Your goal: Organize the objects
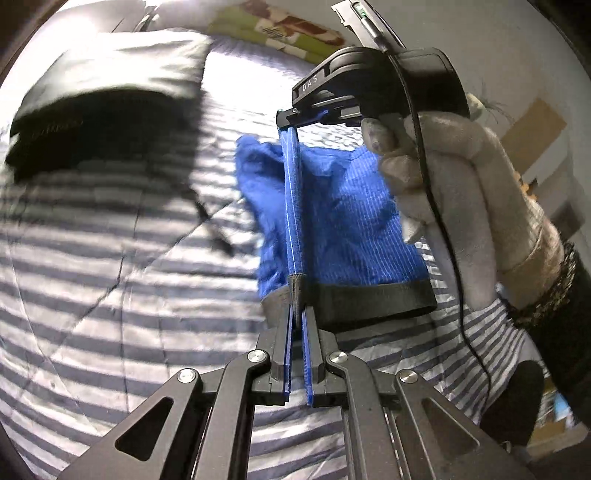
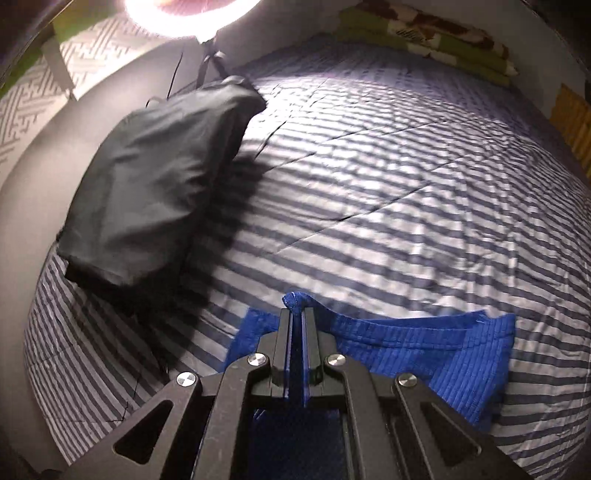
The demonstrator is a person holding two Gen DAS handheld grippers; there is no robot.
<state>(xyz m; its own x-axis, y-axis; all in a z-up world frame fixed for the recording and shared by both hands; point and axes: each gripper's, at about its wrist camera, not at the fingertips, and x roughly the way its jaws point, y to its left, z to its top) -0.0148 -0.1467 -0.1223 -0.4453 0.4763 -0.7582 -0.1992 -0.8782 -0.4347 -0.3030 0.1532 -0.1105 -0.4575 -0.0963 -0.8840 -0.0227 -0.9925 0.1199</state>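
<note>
While the left wrist view is looking down over a striped bed (image 1: 110,314), the left gripper (image 1: 297,291) is pinching the black waistband of blue shorts (image 1: 343,221), its fingers (image 1: 284,339) closed tight on the fabric. A taut fold of the shorts is running straight up from that grip to the right gripper (image 1: 291,123), which is gripping the far end from above. A gloved hand (image 1: 461,192) is holding that second tool, with a thin black cable trailing down past the glove. The rest of the shorts is hanging between the two grips, over the middle of the bed. A black bag (image 1: 85,125) is lying toward the bed's far left corner, blurred.

Seen from the right wrist view, the right gripper (image 2: 295,306) is closed on a bunched blue corner of the shorts (image 2: 424,343), which is poking out past the fingers (image 2: 282,332). The fabric is spreading to the right, near the bed's (image 2: 406,184) near edge; whether it is touching the bedding cannot be told. The black bag (image 2: 155,184) is sitting along the left edge, under a bright lamp (image 2: 188,14). Folded green bedding (image 2: 424,40) is lying at the far end.
</note>
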